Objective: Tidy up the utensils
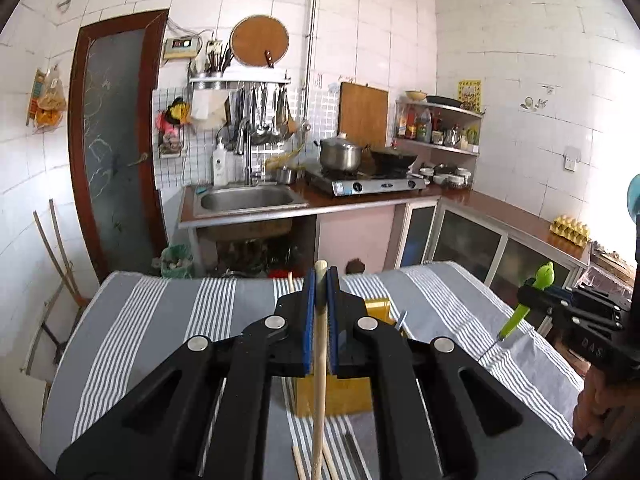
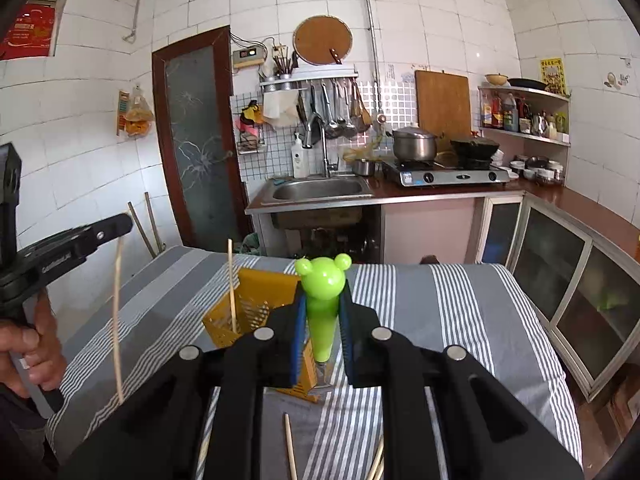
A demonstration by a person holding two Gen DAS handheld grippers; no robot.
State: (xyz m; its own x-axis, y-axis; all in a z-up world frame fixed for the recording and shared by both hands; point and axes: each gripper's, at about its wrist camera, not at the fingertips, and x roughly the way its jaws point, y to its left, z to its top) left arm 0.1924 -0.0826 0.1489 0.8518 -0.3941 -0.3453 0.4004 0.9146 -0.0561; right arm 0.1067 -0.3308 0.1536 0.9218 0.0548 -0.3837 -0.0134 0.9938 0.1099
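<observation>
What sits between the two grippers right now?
In the right wrist view, the yellow holder, one chopstick standing in it, sits between left gripper and right gripper.

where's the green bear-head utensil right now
The green bear-head utensil is clamped in the right tongs, held above the striped tablecloth, just beside the yellow holder.

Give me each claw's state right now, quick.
Left claw: closed on a wooden chopstick.
Right claw: closed on a green bear-headed utensil.

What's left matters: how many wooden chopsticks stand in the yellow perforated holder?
1, a wooden chopstick upright at the yellow perforated holder's left; the right gripper may hide others.
</observation>
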